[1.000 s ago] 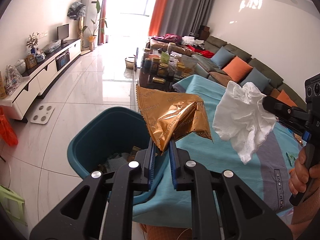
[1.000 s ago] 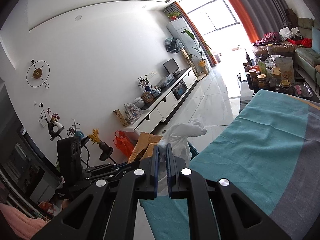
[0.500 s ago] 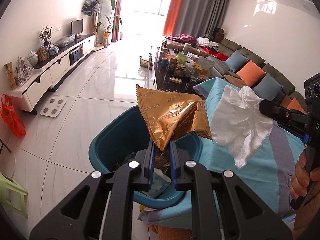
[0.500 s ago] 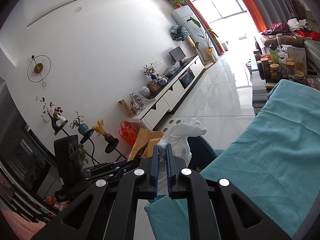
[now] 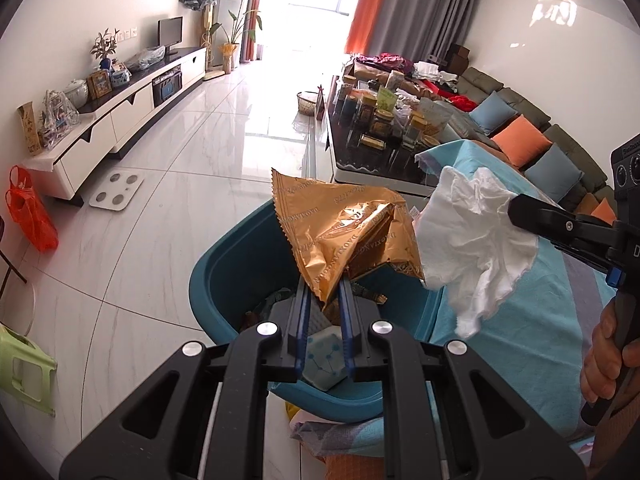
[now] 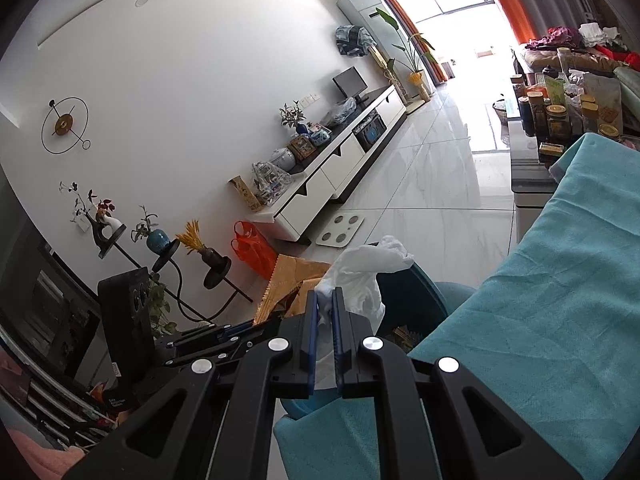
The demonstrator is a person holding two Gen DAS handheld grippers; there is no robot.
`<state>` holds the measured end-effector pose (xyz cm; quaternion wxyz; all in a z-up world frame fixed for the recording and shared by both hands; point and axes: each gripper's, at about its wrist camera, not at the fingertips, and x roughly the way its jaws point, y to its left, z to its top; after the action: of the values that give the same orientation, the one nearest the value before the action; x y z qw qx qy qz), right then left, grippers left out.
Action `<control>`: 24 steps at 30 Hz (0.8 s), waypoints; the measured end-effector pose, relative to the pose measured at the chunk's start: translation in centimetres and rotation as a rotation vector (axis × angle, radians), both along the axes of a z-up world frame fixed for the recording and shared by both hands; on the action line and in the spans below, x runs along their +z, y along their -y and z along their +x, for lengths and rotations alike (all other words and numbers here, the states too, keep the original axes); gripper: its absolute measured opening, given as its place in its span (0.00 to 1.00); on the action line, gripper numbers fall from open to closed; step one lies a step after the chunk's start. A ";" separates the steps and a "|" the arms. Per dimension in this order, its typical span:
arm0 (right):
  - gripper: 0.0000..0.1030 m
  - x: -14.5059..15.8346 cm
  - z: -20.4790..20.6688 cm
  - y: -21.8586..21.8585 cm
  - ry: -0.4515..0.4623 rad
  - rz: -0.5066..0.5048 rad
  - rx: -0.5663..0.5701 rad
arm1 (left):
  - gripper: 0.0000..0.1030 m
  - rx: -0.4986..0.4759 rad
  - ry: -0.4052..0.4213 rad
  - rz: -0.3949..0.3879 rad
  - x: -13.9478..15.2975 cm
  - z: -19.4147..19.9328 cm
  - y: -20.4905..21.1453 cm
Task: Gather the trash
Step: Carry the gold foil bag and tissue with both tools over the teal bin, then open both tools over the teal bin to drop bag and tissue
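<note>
My left gripper (image 5: 324, 300) is shut on a crumpled gold foil wrapper (image 5: 344, 232), which hangs over a teal bin (image 5: 224, 280) on the floor. Trash lies in the bin, among it a pale blue packet (image 5: 322, 358). My right gripper (image 6: 325, 300) is shut on a crumpled white tissue (image 6: 366, 272), held beside the bin's rim (image 6: 416, 296). In the left wrist view the tissue (image 5: 476, 248) hangs just right of the wrapper, with the right gripper (image 5: 516, 210) pinching it and a hand (image 5: 604, 356) on its handle. The wrapper (image 6: 288, 280) and the left gripper's body (image 6: 128, 312) show in the right wrist view.
A teal cloth (image 6: 560, 300) covers the table right beside the bin. Behind it a dark coffee table (image 5: 380, 148) carries several jars. A white scale (image 5: 116, 192), a red bag (image 5: 30, 220) and a green stool (image 5: 22, 364) stand on the tiled floor; a TV cabinet (image 5: 132, 108) lines the left wall.
Both grippers have swung toward the bin and dipped; the bin now lies under the wrapper and looms larger. Wrapper and tissue stay gripped.
</note>
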<state>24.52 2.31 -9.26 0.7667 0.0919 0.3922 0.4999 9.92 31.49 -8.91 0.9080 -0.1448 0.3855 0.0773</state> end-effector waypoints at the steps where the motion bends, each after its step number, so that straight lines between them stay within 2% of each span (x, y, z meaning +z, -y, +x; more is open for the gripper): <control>1: 0.06 -0.2 0.0 -0.2 -0.002 -0.007 0.002 | 0.14 0.002 -0.005 0.000 -0.2 0.1 0.0; 14: 0.06 -1.8 0.0 -3.0 -0.037 -0.087 0.023 | 0.15 0.014 -0.042 -0.008 -1.8 1.6 0.0; 19: 0.09 -2.5 0.0 -3.8 -0.044 -0.123 0.024 | 0.15 0.022 -0.063 -0.010 -2.7 2.1 0.1; 24: 0.10 -3.1 0.0 -3.9 -0.054 -0.148 0.015 | 0.21 0.027 -0.078 -0.021 -3.3 2.5 0.1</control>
<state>24.49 6.18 -12.38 0.7569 0.0453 0.4493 0.4725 12.38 31.36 -12.17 0.8895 -0.1564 0.4195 0.0910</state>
